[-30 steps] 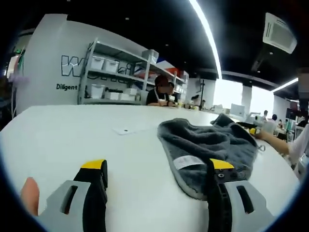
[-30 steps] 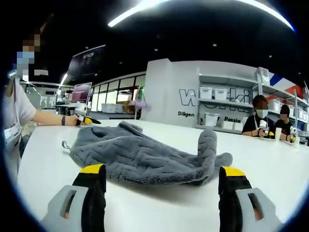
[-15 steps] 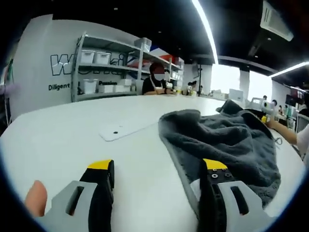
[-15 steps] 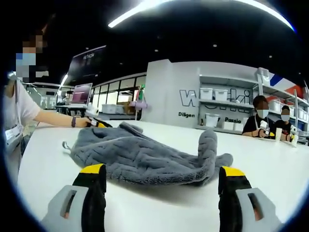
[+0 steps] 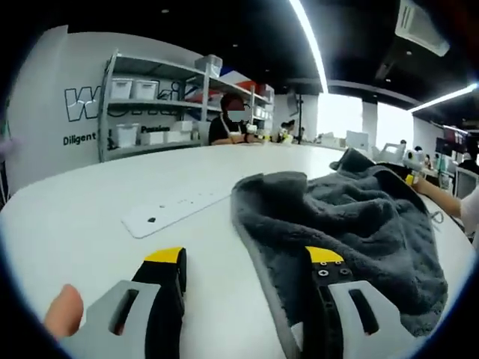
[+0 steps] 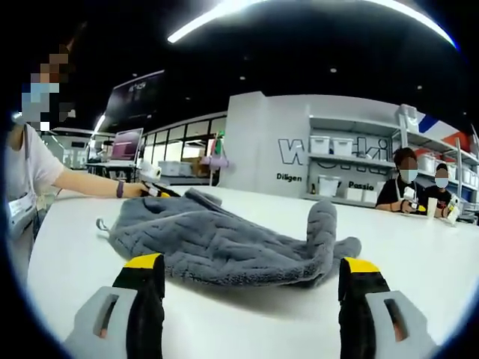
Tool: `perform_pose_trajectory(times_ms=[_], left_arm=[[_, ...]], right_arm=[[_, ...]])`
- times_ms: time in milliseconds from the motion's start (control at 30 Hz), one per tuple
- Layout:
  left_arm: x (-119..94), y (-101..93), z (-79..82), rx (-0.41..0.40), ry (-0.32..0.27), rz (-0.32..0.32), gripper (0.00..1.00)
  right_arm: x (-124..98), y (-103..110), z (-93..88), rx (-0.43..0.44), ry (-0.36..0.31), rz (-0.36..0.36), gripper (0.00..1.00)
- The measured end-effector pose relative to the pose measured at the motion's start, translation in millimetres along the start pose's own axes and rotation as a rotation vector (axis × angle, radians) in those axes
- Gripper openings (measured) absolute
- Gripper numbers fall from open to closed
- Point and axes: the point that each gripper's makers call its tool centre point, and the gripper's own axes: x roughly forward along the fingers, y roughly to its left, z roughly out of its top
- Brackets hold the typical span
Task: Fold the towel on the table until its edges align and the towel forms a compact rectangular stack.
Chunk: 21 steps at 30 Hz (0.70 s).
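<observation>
The towel (image 5: 352, 224) is showing as thick grey cloth, plush and matt, its pile running in ribbed rows (image 6: 217, 247), with a smoother stitched hem along the edge. The counter (image 5: 97, 217) is looking like a smooth white surface with a faint sheen. The left tongs (image 5: 243, 280) and right tongs (image 6: 251, 288) are appearing as hard plastic: matt grey bodies, black inner faces and yellow tips with a slight gloss.

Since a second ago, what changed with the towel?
The left hand-held gripper has closed in on the grey towel, its open jaws now straddling the near edge. The right hand-held gripper stayed put, open. The towel itself lies crumpled as before on the white table.
</observation>
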Motion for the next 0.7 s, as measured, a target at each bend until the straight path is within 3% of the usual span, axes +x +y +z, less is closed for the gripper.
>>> perform_pose_trajectory(times_ms=[167, 467, 700], left_arm=[[8, -11.2, 0.6, 0.014, 0.002, -0.027, 0.55], [16, -29.2, 0.9, 0.029, 0.008, -0.107, 0.36], [18, -27.0, 1.7, 0.029, 0.008, -0.122, 0.32]], right_arm=[[1, 0, -1.2, -0.003, 0.007, 0.001, 0.99], [2, -4, -1.8, -0.007, 0.011, -0.004, 0.98], [2, -3, -1.5, -0.005, 0.009, -0.006, 0.98]])
